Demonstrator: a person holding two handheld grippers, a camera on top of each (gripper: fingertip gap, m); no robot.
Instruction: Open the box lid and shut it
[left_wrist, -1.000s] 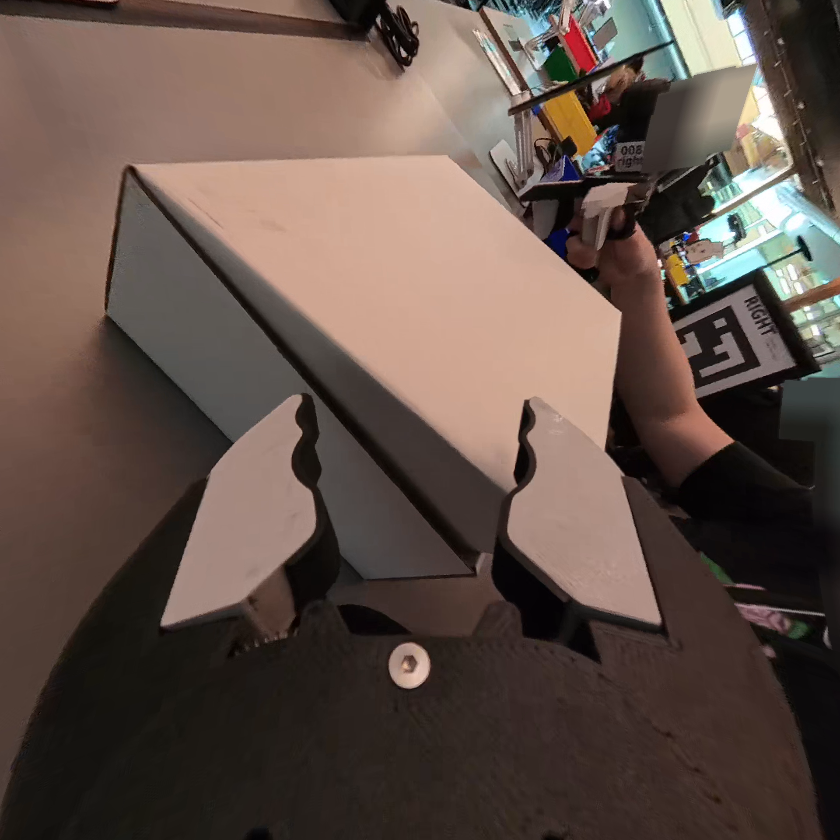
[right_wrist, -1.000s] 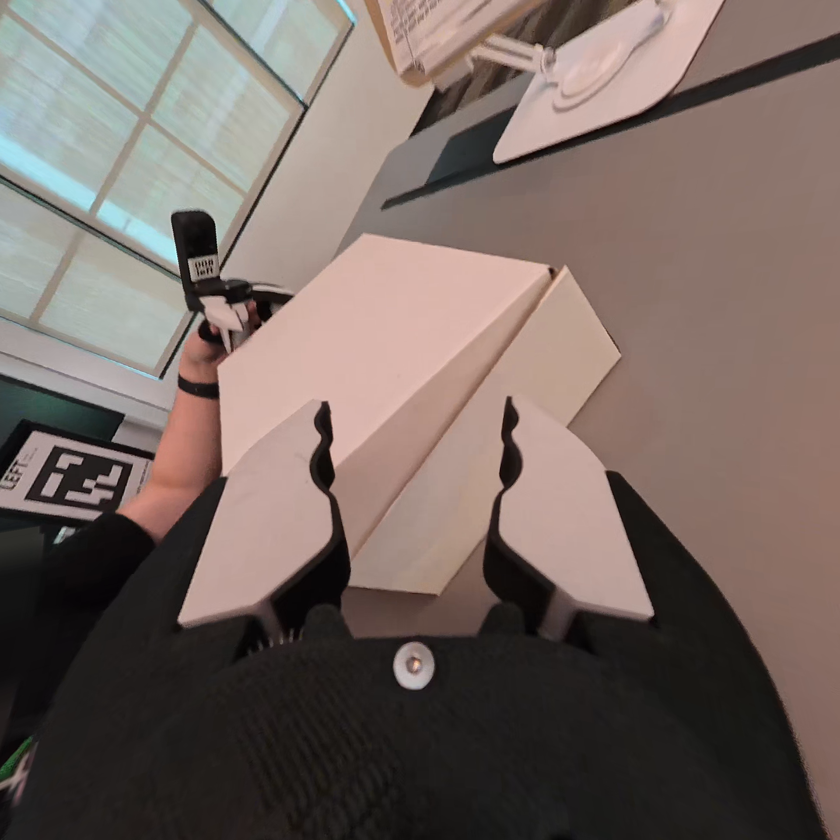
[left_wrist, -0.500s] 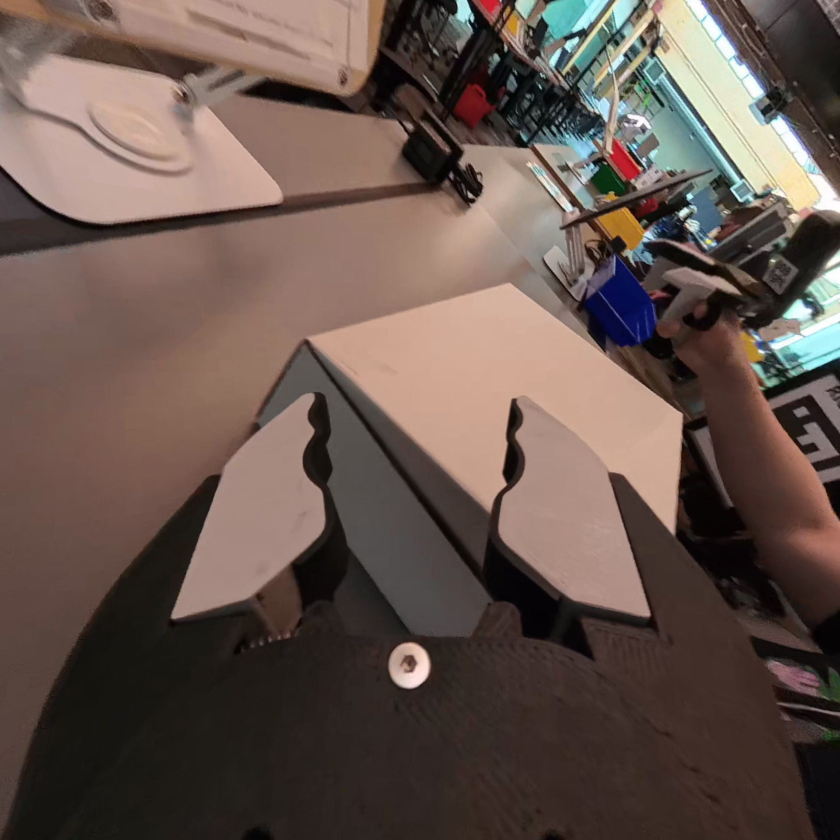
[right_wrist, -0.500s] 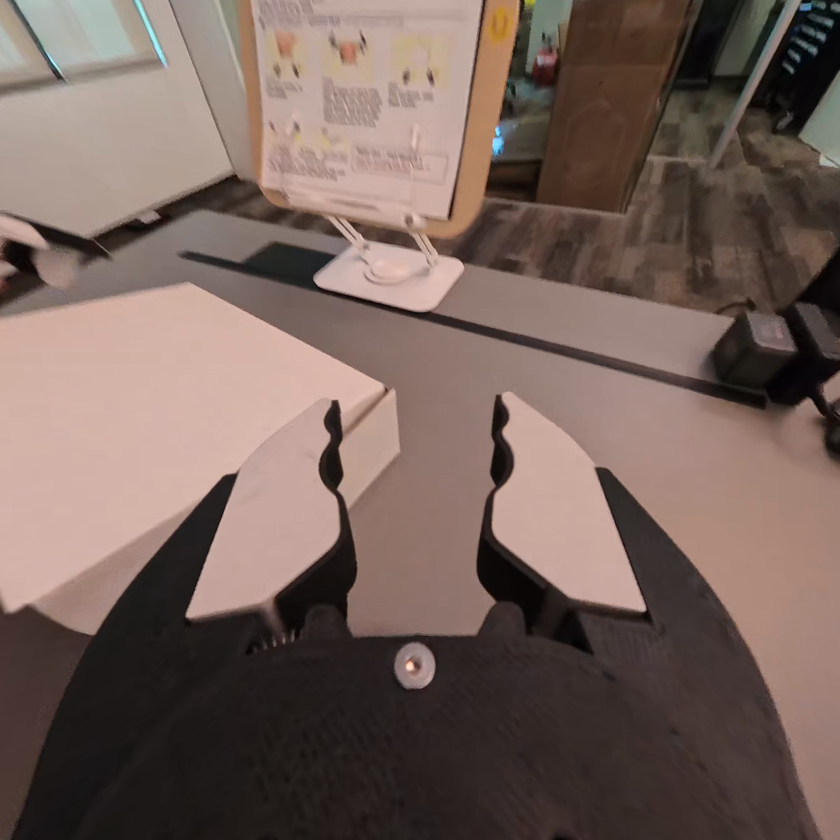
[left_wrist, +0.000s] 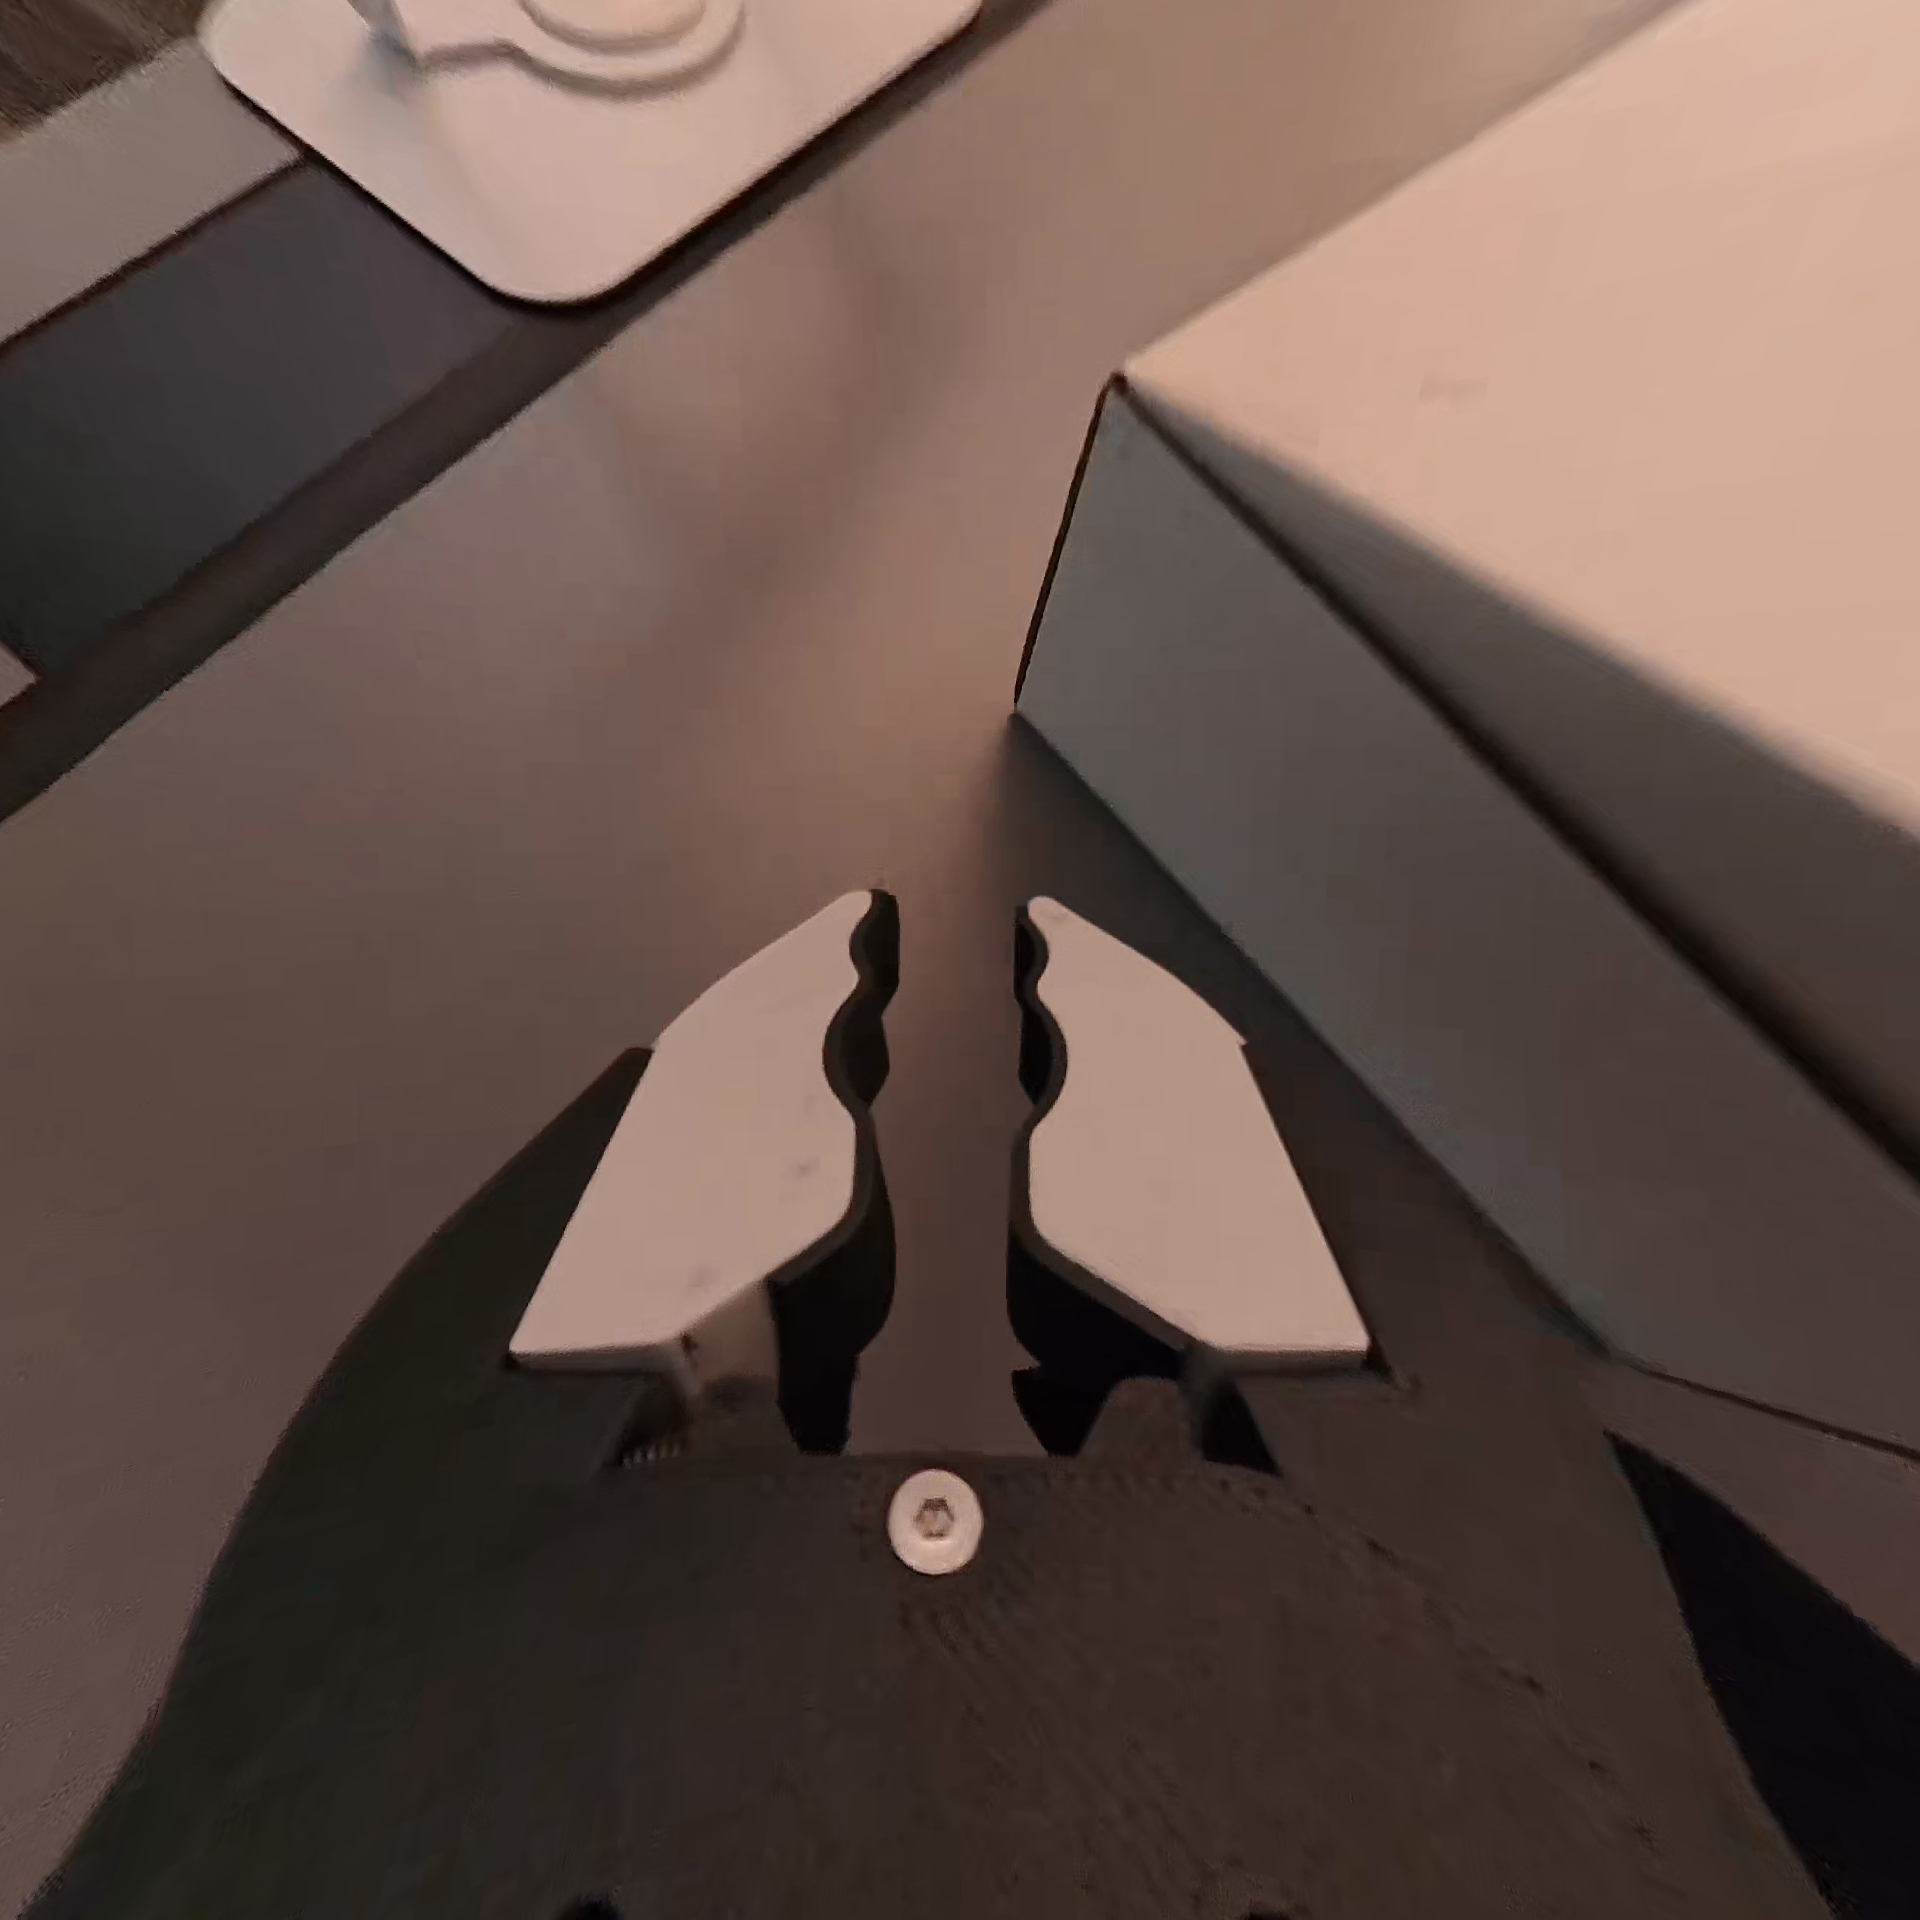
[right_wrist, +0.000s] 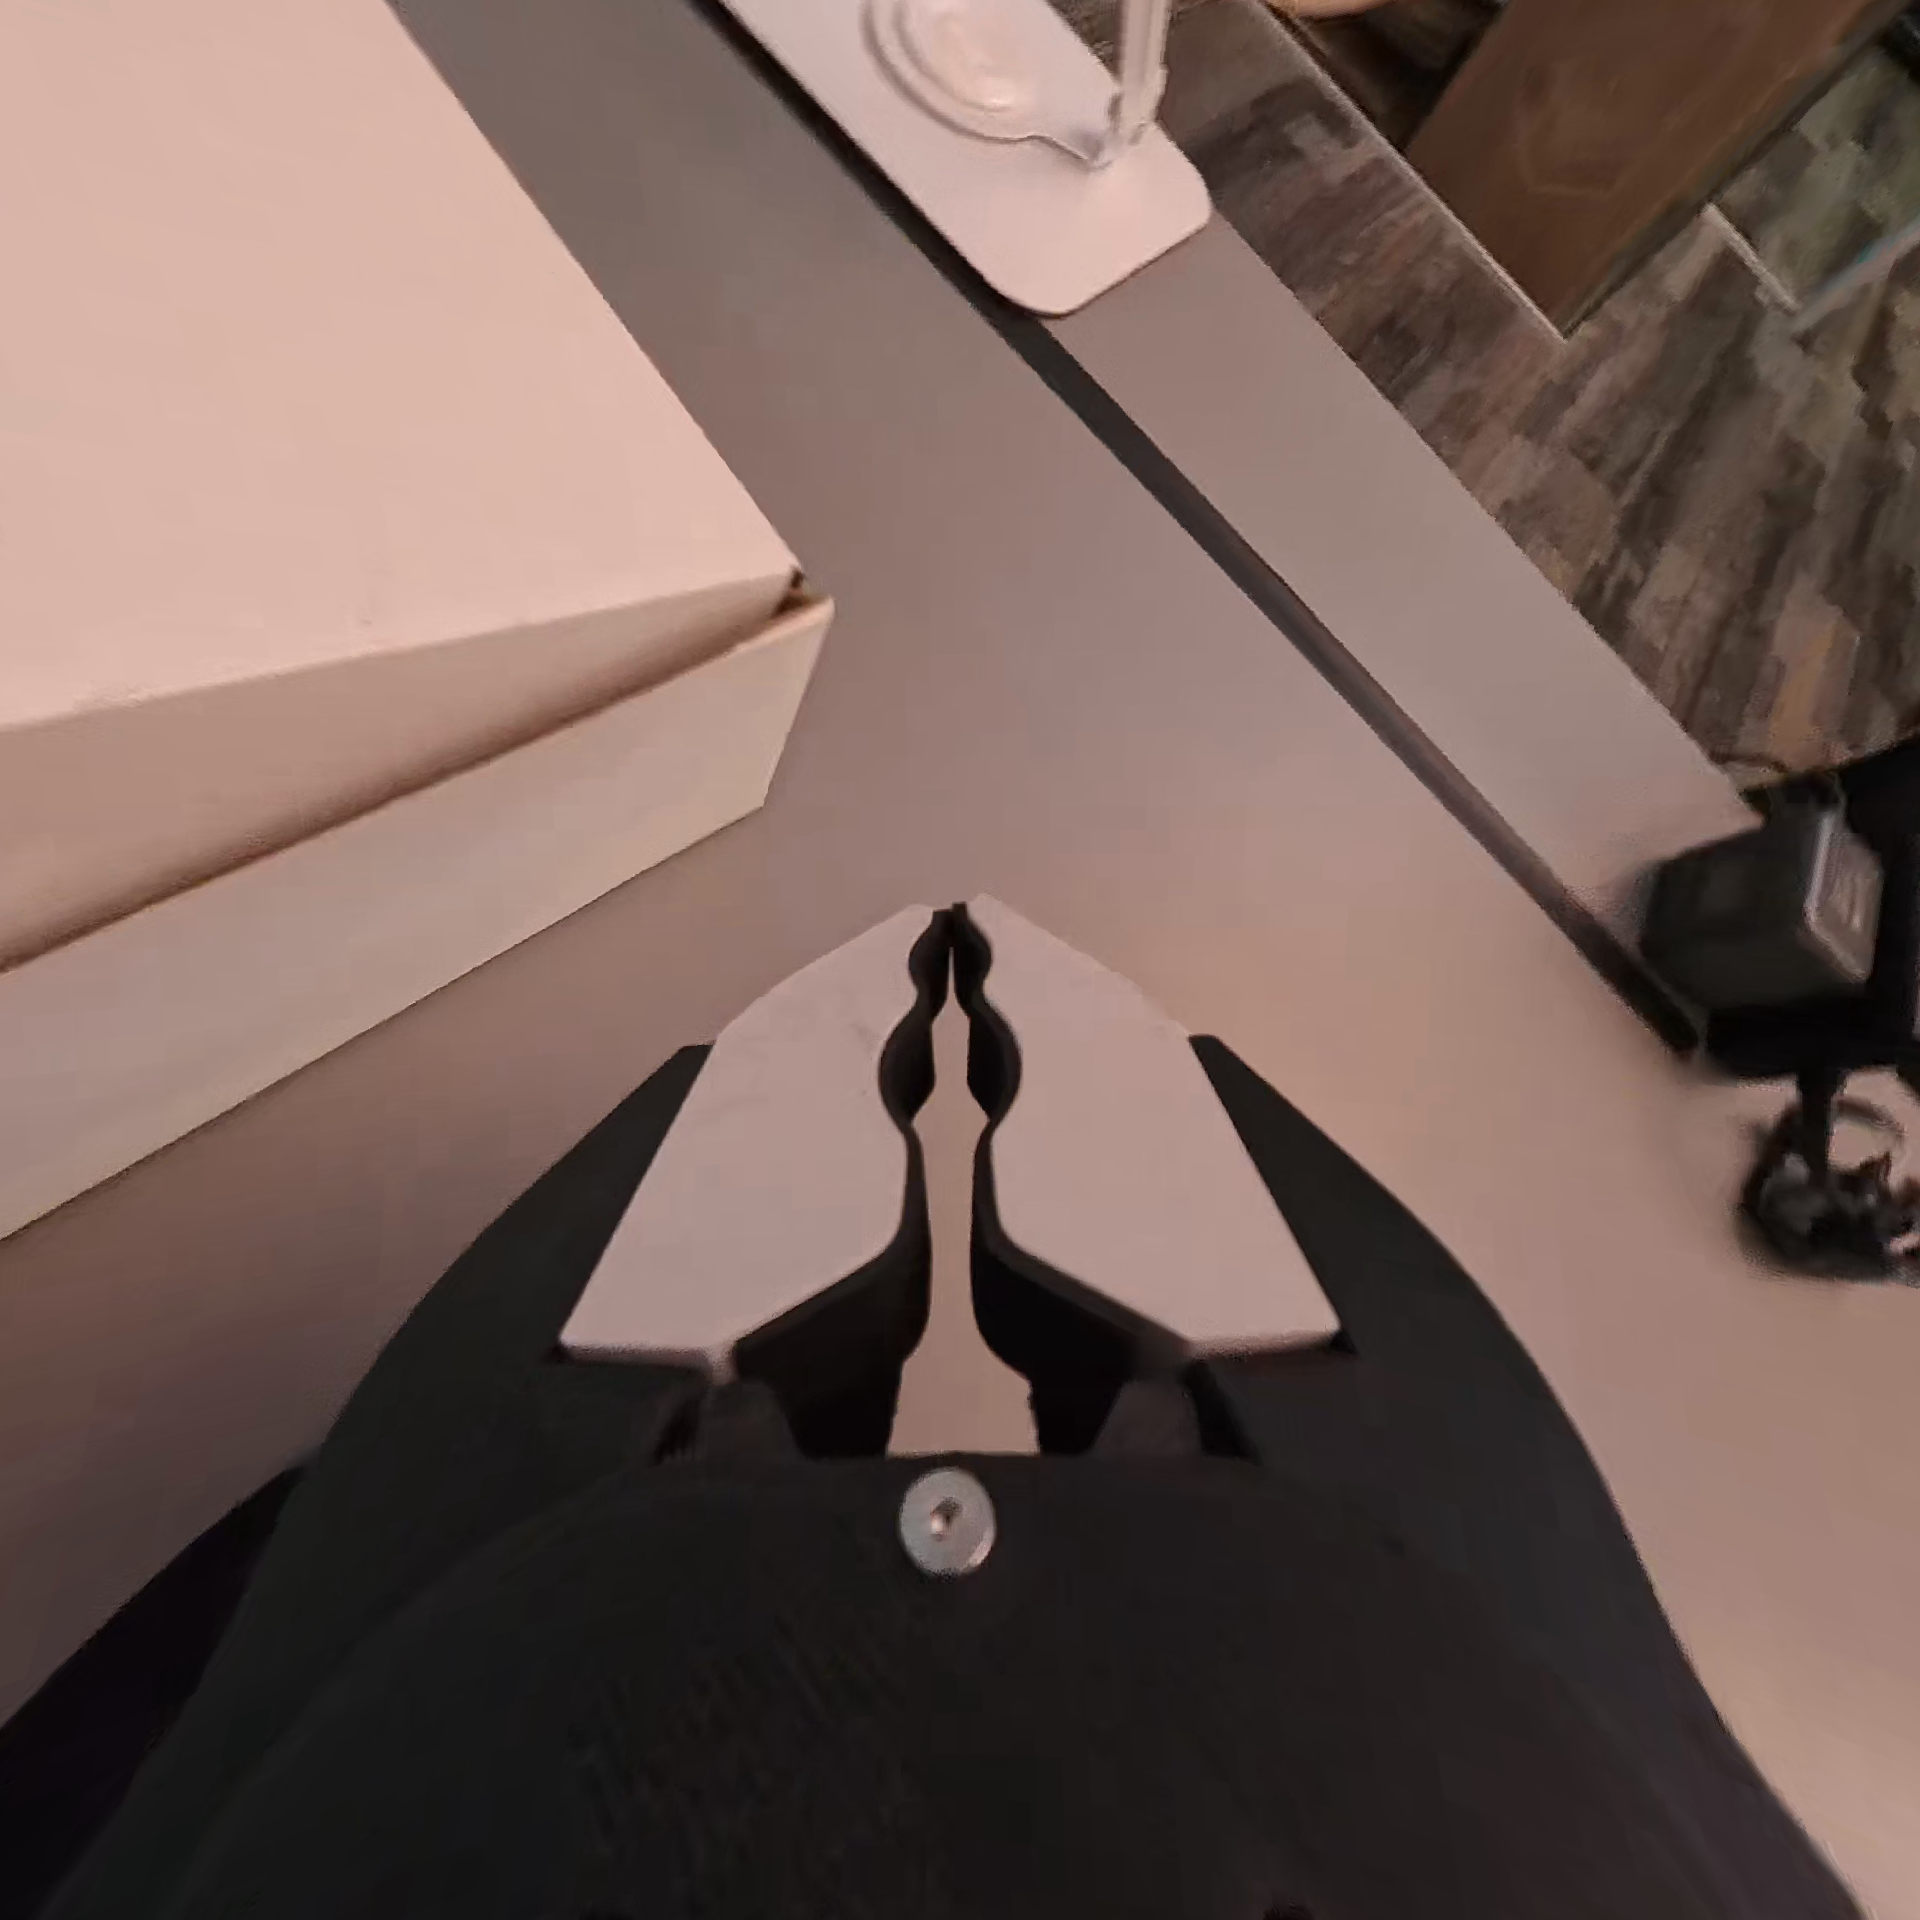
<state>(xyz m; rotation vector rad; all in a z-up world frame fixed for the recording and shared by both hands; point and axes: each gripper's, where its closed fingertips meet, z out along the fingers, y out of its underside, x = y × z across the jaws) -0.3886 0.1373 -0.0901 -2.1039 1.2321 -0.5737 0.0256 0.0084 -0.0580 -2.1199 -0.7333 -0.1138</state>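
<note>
A white cardboard box (left_wrist: 1507, 540) with its lid down lies on the grey table (left_wrist: 520, 831). In the left wrist view it fills the right side. My left gripper (left_wrist: 956, 914) is to the left of the box's corner, over bare table, its jaws a narrow gap apart with nothing between them. In the right wrist view the box (right_wrist: 312, 520) fills the left side. My right gripper (right_wrist: 954, 912) is to the right of the box, over bare table, its fingertips touching with nothing between them.
A white stand base (left_wrist: 582, 135) sits at the table's far edge beyond a dark strip (left_wrist: 208, 436); it also shows in the right wrist view (right_wrist: 1029, 156). A black power adapter with a coiled cable (right_wrist: 1787, 935) lies at the right.
Both grippers have drawn away from the box's sides to bare table and turned outward. Both have closed: the left to a narrow gap, the right fully, on nothing.
</note>
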